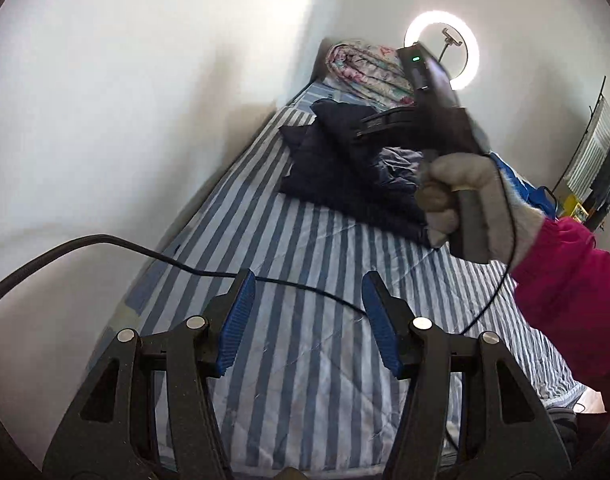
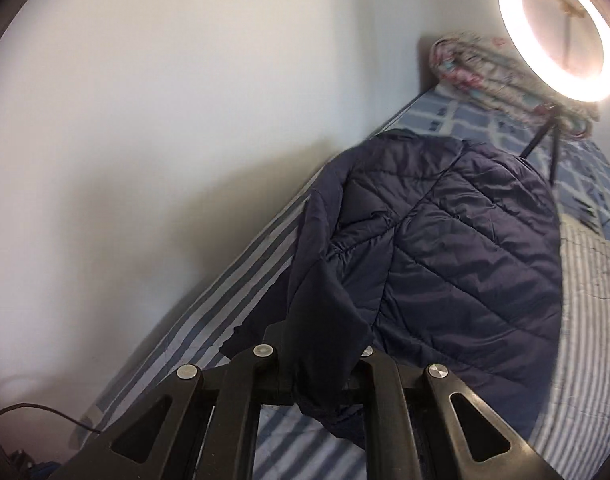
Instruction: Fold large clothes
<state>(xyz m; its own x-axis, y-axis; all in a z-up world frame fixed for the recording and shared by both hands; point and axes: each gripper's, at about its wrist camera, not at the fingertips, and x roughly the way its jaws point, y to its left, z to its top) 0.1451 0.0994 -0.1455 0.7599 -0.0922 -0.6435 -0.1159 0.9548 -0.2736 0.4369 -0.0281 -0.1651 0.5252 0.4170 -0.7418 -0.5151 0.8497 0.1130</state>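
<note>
A dark navy quilted jacket (image 2: pixel 465 248) lies on the striped bed (image 2: pixel 241 280). My right gripper (image 2: pixel 325 344) is shut on a dark edge of the jacket, which drapes over and hides its fingertips. In the left wrist view the jacket (image 1: pixel 337 168) sits mid-bed, with the right gripper's body (image 1: pixel 433 120) held above it by a gloved hand. My left gripper (image 1: pixel 307 320) is open and empty, its blue pads (image 1: pixel 237 320) apart, hovering over the bare striped sheet (image 1: pixel 305 360) in front of the jacket.
A white wall (image 1: pixel 125 120) runs along the bed's left side. A rolled floral quilt (image 1: pixel 369 68) lies at the bed's far end, with a lit ring light (image 2: pixel 561 28) on a tripod near it. A black cable (image 1: pixel 185 266) crosses above the sheet.
</note>
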